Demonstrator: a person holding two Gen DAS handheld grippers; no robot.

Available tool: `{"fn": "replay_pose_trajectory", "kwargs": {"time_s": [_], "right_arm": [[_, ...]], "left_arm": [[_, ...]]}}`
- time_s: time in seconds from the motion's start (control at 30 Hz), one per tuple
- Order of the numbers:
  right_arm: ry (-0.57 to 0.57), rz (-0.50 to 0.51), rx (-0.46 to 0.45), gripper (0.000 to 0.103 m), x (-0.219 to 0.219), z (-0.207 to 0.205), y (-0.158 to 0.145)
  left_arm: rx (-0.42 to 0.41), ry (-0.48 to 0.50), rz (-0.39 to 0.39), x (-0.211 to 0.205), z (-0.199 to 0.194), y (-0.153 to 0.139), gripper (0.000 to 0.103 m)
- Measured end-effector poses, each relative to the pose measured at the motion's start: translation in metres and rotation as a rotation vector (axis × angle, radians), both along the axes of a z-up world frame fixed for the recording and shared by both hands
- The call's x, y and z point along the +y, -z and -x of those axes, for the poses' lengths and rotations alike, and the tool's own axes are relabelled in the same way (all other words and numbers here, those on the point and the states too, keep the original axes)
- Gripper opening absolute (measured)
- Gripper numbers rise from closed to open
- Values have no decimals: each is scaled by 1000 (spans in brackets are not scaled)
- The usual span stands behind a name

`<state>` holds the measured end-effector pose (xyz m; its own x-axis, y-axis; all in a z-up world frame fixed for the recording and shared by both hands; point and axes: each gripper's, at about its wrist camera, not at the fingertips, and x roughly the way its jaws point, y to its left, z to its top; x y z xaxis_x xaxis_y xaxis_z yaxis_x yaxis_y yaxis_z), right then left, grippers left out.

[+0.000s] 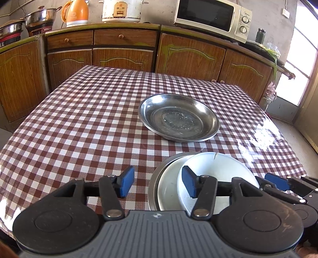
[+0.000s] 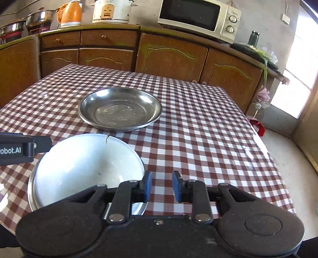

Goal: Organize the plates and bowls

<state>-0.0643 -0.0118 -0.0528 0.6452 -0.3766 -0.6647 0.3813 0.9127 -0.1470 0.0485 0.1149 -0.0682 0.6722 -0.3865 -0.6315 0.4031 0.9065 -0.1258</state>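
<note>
1. A table covered with a glossy brown-and-white checked cloth (image 1: 79,119) fills the middle of both views.
2. A stack of shallow round stainless-steel plates (image 1: 178,118) sits on the cloth, right of centre in the left wrist view and left of centre in the right wrist view (image 2: 120,109).
3. A round white bowl with a crack in its far rim (image 1: 216,168) lies nested inside a shallow steel dish (image 1: 157,178), low and right of centre in the left wrist view and at the lower left of the right wrist view (image 2: 85,166).
4. The left gripper (image 1: 158,183) stands about half open with nothing between its blue pads; its right pad (image 1: 188,182) hangs over the white bowl's near left side, and whether it touches the rim cannot be told.
5. The right gripper (image 2: 162,186) has a narrow gap between its pads and holds nothing; its left pad (image 2: 148,185) is just beside the white bowl's right rim.
6. Wooden cabinets (image 2: 171,57) line the back, carrying a cream microwave (image 2: 198,17), a white rice cooker (image 2: 112,12) and an orange kettle (image 2: 69,13) along the top of the frame.
</note>
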Motion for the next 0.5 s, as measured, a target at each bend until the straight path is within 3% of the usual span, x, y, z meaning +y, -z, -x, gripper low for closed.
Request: {"fn": "replay_pose_trajectory", "kwargs": {"time_s": [0.1, 0.3, 0.37, 0.5], "right_arm": [[-26, -37, -16, 29, -7, 1, 0], [-12, -206, -85, 35, -33, 10, -14], [-37, -261, -105, 52, -36, 14, -19], [-92, -339, -114, 70, -34, 19, -21]], "left_arm": [[2, 2, 3, -1, 0, -1, 59], [8, 25, 5, 0, 1, -3, 67], [14, 29, 1, 0, 1, -2, 70], [26, 44, -28, -4, 0, 1, 78]]}}
